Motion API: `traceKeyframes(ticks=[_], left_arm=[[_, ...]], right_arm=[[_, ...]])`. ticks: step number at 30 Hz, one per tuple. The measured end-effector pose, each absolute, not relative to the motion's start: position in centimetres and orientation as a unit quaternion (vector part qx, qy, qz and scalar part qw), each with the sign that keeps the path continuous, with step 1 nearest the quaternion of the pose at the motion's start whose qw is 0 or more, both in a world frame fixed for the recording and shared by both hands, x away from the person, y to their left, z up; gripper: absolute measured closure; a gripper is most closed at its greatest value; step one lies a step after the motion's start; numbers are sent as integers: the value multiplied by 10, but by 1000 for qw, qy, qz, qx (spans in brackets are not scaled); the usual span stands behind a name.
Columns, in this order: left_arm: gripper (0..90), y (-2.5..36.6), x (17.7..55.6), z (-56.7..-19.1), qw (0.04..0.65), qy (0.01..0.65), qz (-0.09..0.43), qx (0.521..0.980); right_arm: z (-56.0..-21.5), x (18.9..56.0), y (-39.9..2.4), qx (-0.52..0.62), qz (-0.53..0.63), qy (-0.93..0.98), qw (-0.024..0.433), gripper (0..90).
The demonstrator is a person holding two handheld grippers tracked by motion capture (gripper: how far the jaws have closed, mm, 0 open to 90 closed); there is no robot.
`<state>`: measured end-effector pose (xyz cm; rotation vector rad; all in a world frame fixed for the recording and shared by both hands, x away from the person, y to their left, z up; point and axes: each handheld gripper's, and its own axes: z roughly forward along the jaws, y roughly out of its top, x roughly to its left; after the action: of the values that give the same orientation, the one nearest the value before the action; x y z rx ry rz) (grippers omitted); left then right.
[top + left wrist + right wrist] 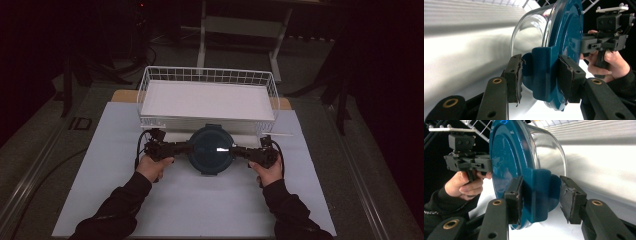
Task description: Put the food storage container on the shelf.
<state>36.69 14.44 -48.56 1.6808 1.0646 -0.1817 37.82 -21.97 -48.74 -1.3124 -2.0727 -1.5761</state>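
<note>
A round clear container with a dark blue lid [211, 149] sits between my two grippers, just in front of the white wire basket [145, 85]. At its left side my left gripper [185, 148] is shut on a blue clip tab [544, 72] of the lid, both pads pressed against the tab. At its right side my right gripper [240, 150] clamps the opposite clip tab [541, 192]. The clear bowl [531, 32] points toward the white surface. I cannot tell whether the container rests on the table or hangs above it.
The wire basket holds a flat white tray or liner [207, 100] and stands at the back of a pale mat [200, 205]. Table legs and dark stands rise behind the basket. The table's metal edge [30, 170] runs along the left.
</note>
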Motion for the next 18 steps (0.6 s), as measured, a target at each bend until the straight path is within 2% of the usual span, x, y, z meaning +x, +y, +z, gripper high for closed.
traceKeyframes(ticks=[18], left_arm=[[565, 145, 390, -512, 549, 461, -65, 694]], right_arm=[[-503, 399, -213, -465, -531, -703, 84, 553]])
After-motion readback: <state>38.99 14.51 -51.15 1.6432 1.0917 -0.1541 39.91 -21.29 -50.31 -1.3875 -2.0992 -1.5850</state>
